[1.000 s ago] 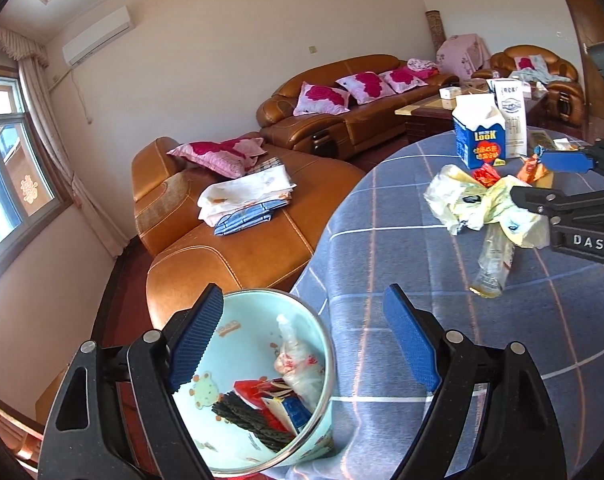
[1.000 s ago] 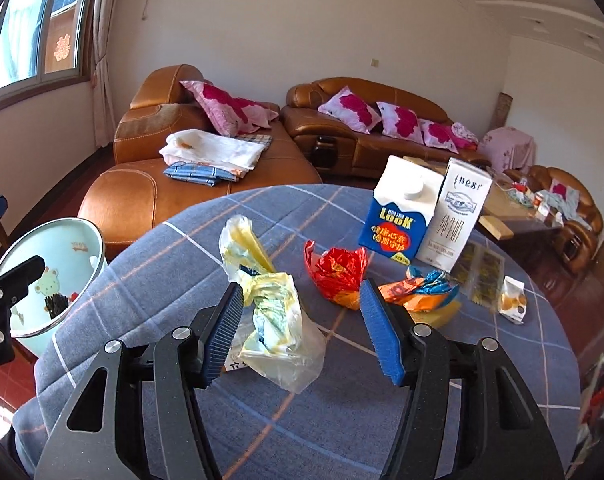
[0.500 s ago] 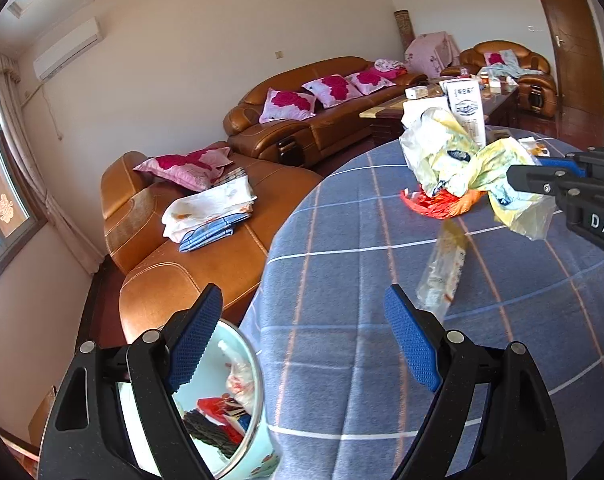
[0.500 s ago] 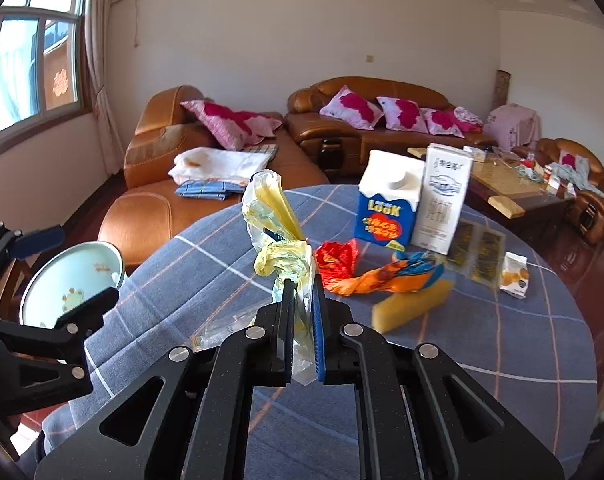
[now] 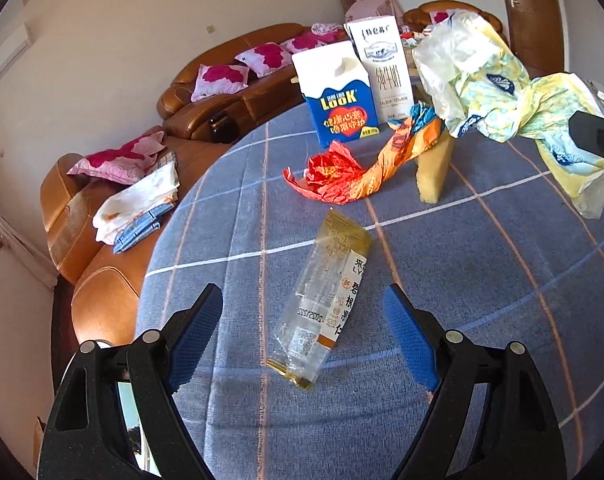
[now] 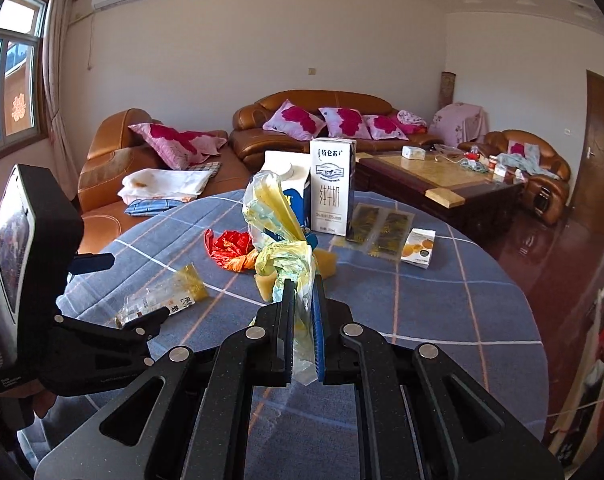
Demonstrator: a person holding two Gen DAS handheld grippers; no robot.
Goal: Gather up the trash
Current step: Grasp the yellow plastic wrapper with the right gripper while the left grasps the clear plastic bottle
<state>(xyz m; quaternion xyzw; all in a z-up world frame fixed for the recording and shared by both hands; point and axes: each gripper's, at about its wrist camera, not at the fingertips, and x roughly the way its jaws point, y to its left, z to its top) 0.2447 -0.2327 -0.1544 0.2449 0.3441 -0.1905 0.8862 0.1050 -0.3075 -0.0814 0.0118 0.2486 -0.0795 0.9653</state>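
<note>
The left gripper (image 5: 302, 344) is pointing steeply downward, its jaws standing wide apart with nothing pressed between the blue pads (image 5: 196, 330). In the right wrist view it is sitting low at the left, and what is probably a bit of the hand holding it is showing at the frame edge. The right gripper (image 6: 302, 308) is tilting gently down, its jaws clamping tight on a bag (image 6: 292, 268) and holding it up.
</note>
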